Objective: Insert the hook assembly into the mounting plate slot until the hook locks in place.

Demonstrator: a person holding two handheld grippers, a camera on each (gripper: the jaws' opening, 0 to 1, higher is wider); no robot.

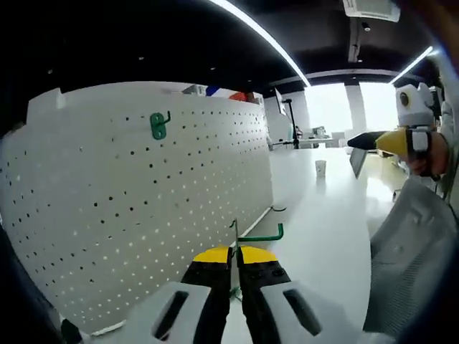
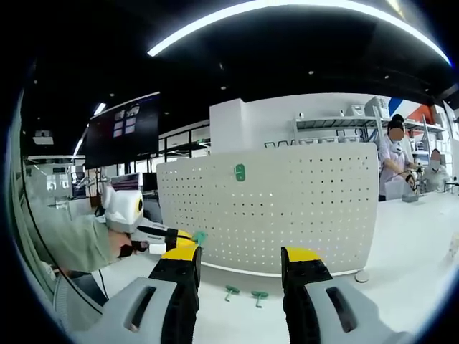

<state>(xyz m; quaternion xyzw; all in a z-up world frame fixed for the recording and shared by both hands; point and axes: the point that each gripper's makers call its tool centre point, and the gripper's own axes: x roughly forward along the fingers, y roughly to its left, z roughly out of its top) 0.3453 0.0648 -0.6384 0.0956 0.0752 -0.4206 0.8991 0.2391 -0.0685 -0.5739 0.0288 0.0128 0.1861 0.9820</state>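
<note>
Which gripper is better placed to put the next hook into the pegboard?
Left. The left gripper is shut on a green hook close beside the pegboard. The right gripper is open, holding nothing, farther back from the board.

- White paper cup [image 1: 320, 168] upright on the white table [image 1: 315, 222], well beyond the board's far end.
- Long ceiling light strip [image 2: 287, 11] arcing overhead.
- Dark wall screen [image 2: 133, 129] at left (contents too small to read).
- Shelving [image 2: 337, 122] behind the board.
- Two people [image 2: 394, 161] at the right, at a bench.
</note>
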